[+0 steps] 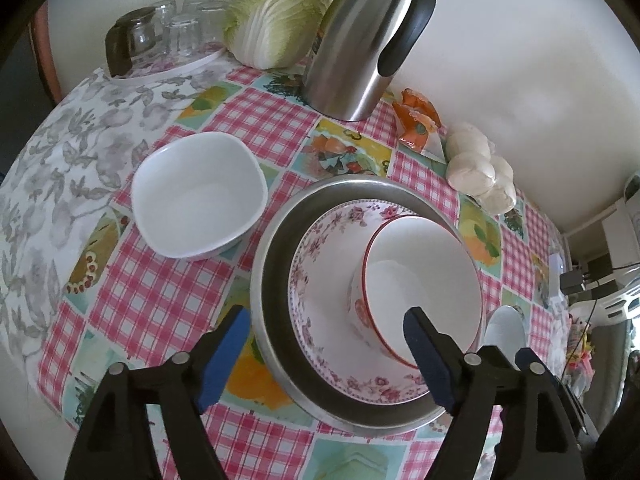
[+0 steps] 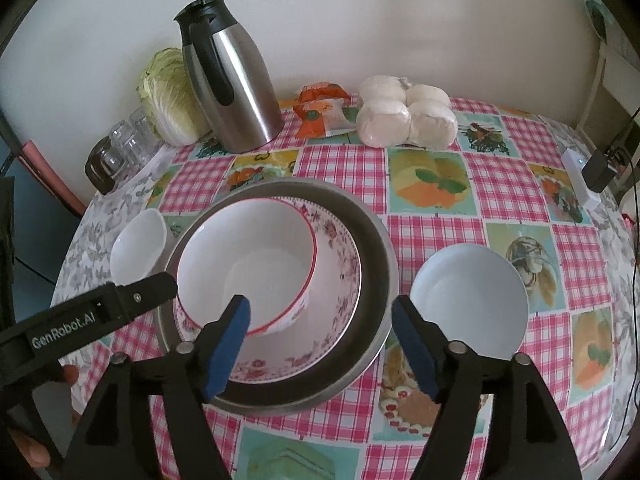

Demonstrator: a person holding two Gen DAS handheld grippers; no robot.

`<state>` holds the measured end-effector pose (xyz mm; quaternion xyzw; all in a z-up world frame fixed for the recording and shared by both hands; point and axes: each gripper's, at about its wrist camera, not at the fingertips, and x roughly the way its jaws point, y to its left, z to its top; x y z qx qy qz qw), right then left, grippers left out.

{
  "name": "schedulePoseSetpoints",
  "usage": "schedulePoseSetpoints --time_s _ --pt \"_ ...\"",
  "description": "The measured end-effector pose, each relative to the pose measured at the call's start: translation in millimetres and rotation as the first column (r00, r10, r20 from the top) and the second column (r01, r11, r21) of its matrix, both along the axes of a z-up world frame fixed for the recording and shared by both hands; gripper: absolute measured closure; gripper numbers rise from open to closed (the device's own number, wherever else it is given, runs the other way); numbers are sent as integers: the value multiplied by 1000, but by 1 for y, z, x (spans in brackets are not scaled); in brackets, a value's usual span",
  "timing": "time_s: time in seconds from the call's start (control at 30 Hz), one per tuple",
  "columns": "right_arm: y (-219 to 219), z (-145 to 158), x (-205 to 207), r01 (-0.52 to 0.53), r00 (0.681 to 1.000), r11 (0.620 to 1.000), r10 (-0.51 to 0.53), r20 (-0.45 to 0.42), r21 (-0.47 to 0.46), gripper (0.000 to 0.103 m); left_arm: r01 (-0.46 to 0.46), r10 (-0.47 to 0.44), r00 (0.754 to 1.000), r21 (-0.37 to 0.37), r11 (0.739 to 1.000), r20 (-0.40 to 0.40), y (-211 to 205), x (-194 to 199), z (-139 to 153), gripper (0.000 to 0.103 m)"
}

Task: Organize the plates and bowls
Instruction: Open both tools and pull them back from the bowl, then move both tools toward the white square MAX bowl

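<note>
Black left gripper (image 1: 324,354) and right gripper (image 2: 320,344) angled steeply downward, both wide open, empty, above red-rimmed bowl (image 2: 244,264)

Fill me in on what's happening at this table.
A person with a handheld gripper in each hand is stacking dishes. The red-rimmed bowl sits in the floral plate, which sits in the metal pan. The left gripper and right gripper are both open, holding nothing. A square white bowl and a round white bowl remain loose on the tablecloth.

A plain white wall (image 2: 360,20) rises behind the table (image 2: 432,224), spread with a pink checked cloth
</note>
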<state>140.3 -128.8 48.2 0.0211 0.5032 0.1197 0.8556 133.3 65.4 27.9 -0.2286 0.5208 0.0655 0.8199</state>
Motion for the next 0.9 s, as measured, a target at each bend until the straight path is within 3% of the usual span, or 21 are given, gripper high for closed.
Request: schedulePoseSetpoints --time_s 0.2,0.37,0.9 --pt "-2 -2 -9 1 1000 1000 -1 0 -10 21 -10 10 1000 13 1000 1 3 -9 1 10" --pt "-4 0 -17 0 1000 1000 0 22 -23 12 -13 13 1000 32 999 1 5 -16 -1 0" --pt "-7 1 -42 -15 994 1000 17 109 -18 12 -25 22 999 118 993 31 7 -39 -1 0"
